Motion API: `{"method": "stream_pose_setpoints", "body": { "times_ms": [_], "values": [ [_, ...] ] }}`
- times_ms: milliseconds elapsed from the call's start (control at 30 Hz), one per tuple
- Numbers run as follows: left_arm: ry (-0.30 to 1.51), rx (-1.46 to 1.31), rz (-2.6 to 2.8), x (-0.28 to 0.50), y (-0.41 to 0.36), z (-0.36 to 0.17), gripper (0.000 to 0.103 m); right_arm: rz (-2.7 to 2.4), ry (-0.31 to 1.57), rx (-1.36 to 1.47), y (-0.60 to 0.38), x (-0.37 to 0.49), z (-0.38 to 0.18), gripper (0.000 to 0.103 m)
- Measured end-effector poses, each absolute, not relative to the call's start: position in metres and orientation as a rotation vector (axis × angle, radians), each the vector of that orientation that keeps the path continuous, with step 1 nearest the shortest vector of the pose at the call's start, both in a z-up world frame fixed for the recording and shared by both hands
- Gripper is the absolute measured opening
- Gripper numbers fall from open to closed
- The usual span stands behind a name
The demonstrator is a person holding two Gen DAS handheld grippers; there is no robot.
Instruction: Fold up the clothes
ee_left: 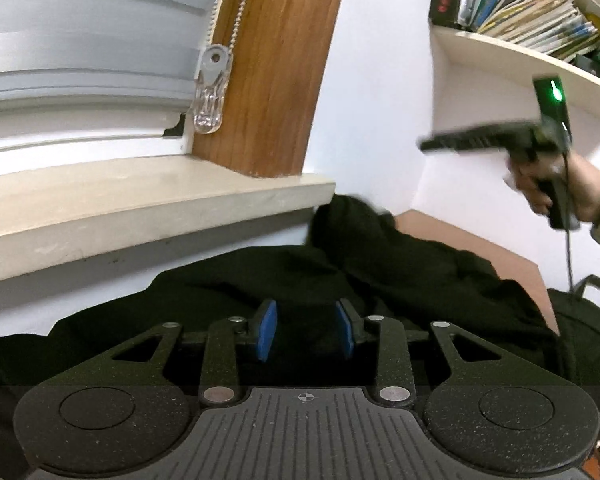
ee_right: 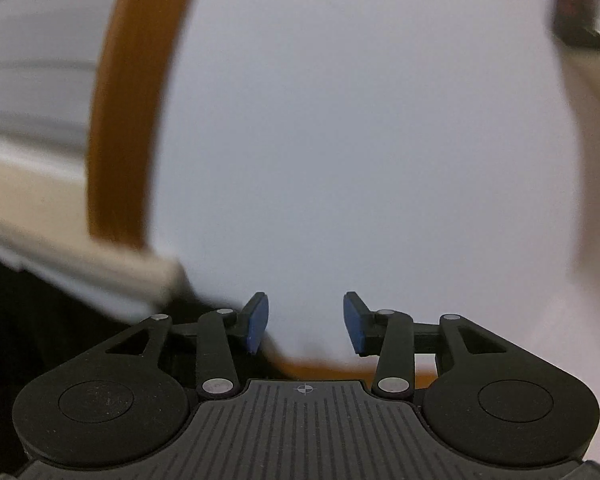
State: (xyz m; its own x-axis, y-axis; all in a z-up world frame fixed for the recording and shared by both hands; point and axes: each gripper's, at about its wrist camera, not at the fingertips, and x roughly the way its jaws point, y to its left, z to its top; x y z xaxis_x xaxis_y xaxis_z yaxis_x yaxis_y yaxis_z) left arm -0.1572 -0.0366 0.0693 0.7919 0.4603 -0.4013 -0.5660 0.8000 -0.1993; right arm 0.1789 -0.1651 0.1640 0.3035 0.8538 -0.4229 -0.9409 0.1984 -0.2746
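Black garment (ee_left: 380,272) lies crumpled on the surface (ee_left: 480,248) below the window sill (ee_left: 140,208). Left gripper (ee_left: 306,330) hovers low over the cloth, jaws apart, nothing between them. Right gripper (ee_right: 305,322), raised and facing the white wall (ee_right: 360,140), stands wide and unloaded; view blurred.

**Blur and cropping are limiting both wrist views**

Motion blur is smearing the whole right wrist view: the orange-brown wooden window frame (ee_right: 116,120) is losing its grain. In the left wrist view, the crumpled black fabric garment (ee_left: 400,264) below that frame is running off the left edge, and the right gripper (ee_left: 432,145) is appearing blurred, its fingertips indistinct.
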Motion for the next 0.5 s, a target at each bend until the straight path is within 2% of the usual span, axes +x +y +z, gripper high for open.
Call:
{"method": "stream_pose_setpoints", "body": {
  "times_ms": [333, 400, 500],
  "values": [
    [0.357, -0.325, 0.551, -0.153, -0.038, 0.064, 0.036, 1.076, 0.453, -0.520, -0.290, 0.237, 0.109, 0.046],
    [0.357, -0.322, 0.552, -0.153, -0.038, 0.064, 0.042, 1.057, 0.508, -0.522, -0.299, 0.242, 0.089, 0.046],
    [0.359, -0.321, 0.547, -0.152, -0.039, 0.064, 0.042, 1.077, 0.580, -0.505, -0.318, 0.246, 0.061, 0.046]
  ]
}}
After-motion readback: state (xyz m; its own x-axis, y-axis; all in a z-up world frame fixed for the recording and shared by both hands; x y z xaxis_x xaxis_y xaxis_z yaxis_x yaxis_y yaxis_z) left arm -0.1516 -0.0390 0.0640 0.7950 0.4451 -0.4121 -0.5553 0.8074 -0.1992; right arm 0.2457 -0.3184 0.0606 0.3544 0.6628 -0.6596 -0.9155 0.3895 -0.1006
